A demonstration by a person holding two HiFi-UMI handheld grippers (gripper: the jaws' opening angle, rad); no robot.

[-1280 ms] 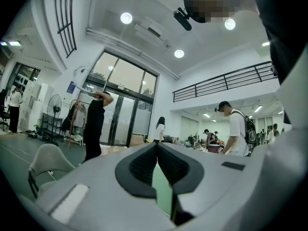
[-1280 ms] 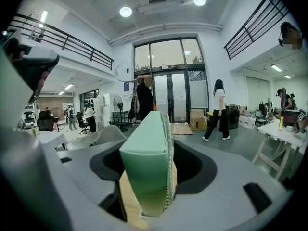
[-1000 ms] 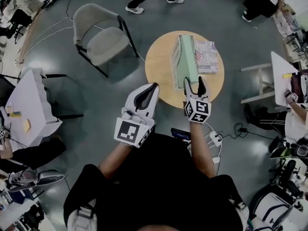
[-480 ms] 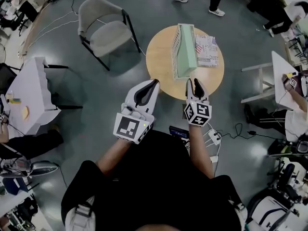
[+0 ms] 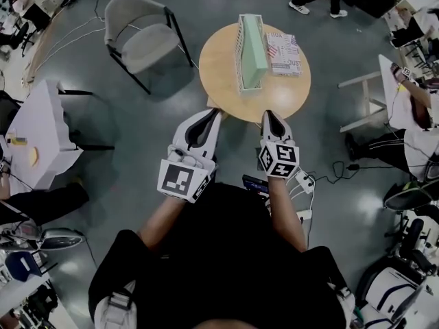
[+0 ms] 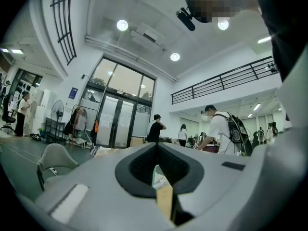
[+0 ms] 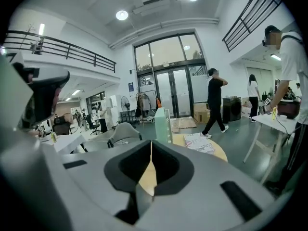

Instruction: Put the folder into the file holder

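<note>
A pale green folder (image 5: 252, 52) stands upright inside the white mesh file holder (image 5: 239, 46) on the round wooden table (image 5: 226, 81). In the right gripper view the folder (image 7: 161, 124) rises beyond the jaws. My right gripper (image 5: 266, 114) hangs just off the table's near edge; its jaws have just been closing, the tips meet and nothing is between them. My left gripper (image 5: 218, 112) is beside it at the table's near-left edge, tips together and empty. Both stand well short of the holder.
A printed magazine (image 5: 283, 53) lies on the table right of the holder. A grey chair (image 5: 140, 36) stands at the left. There are white desks at far left (image 5: 41, 142) and right (image 5: 398, 81), a power strip (image 5: 302, 181) with cables on the floor, and people walking beyond the table.
Both grippers have drawn back from the table towards me. The right gripper's jaws, open beside the folder's near end a second ago, have come together empty. The folder stays in the holder.
</note>
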